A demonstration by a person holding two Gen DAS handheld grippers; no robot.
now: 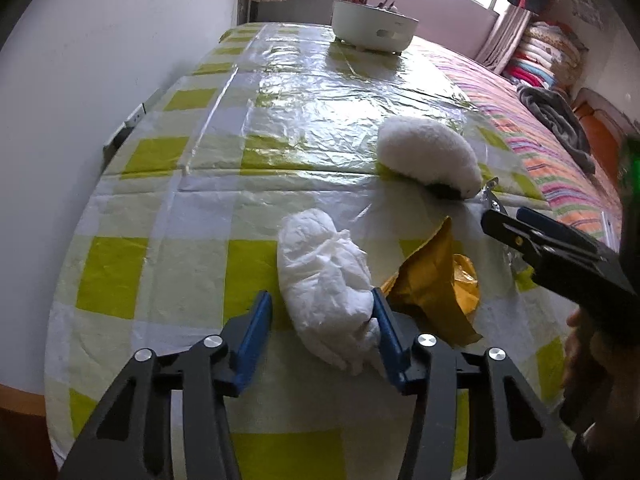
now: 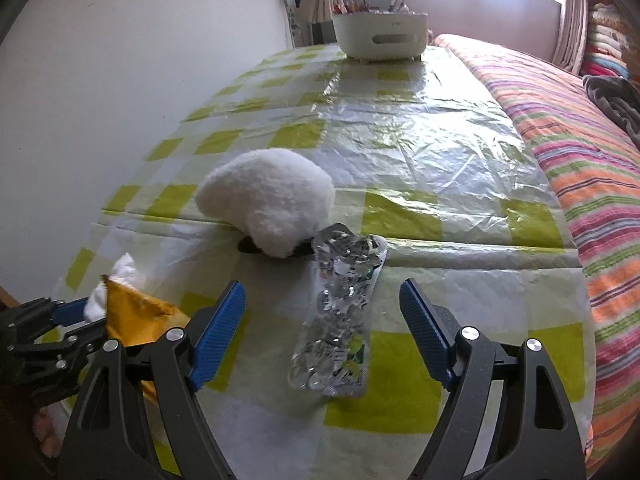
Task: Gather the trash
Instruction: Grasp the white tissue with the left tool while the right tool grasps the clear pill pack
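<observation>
A crumpled white tissue wad (image 1: 328,280) lies on the checked tablecloth between the open blue-padded jaws of my left gripper (image 1: 322,314); the right pad touches it. A yellow wrapper (image 1: 436,284) lies just right of it, also in the right wrist view (image 2: 136,312). A silver foil blister pack (image 2: 340,312) lies flat between the open jaws of my right gripper (image 2: 322,312), untouched. The right gripper shows at the right edge of the left wrist view (image 1: 508,220). A white fluffy object (image 2: 268,208) sits behind the blister pack.
A white bin (image 2: 380,34) holding trash stands at the table's far end. A bed with a striped cover (image 2: 580,168) runs along the table's right side. A white wall (image 1: 80,80) borders the left.
</observation>
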